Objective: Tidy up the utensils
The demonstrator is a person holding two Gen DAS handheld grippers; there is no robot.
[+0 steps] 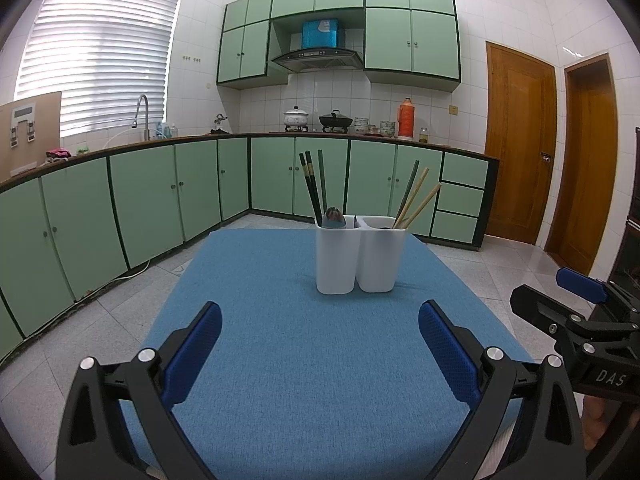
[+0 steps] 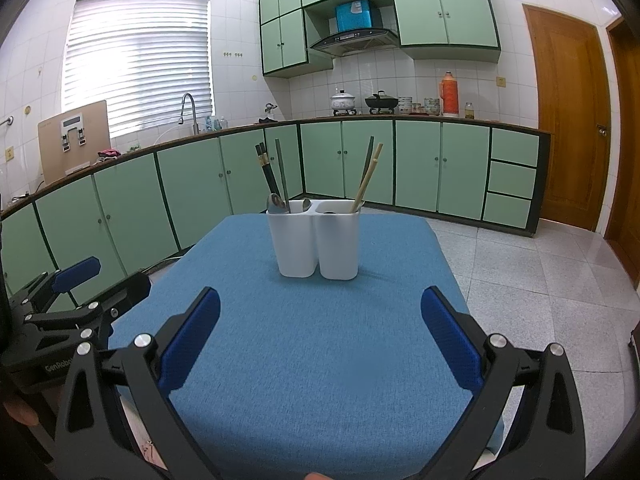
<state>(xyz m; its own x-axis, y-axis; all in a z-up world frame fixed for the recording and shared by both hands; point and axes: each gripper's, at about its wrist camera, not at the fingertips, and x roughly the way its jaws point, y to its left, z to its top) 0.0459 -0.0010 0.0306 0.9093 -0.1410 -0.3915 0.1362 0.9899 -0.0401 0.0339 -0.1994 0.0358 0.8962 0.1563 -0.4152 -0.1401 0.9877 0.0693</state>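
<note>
A white two-compartment utensil holder [image 1: 360, 258] [image 2: 318, 240] stands on the blue table [image 1: 304, 360] [image 2: 320, 360]. Its left compartment holds dark chopsticks [image 1: 312, 188] [image 2: 269, 174] and spoons [image 1: 334, 218] [image 2: 275, 204]. Its right compartment holds light wooden chopsticks [image 1: 418, 204] [image 2: 368, 178] and a green one. My left gripper [image 1: 320, 336] is open and empty, near the table's front, short of the holder. My right gripper [image 2: 320, 328] is open and empty, also short of the holder. Each gripper shows at the other view's edge.
Green kitchen cabinets [image 1: 160, 196] run along the far walls, with a sink faucet [image 1: 141, 116], pots and a red thermos [image 1: 406, 118] on the counter. Wooden doors [image 1: 520, 152] stand at the right. Tiled floor surrounds the table.
</note>
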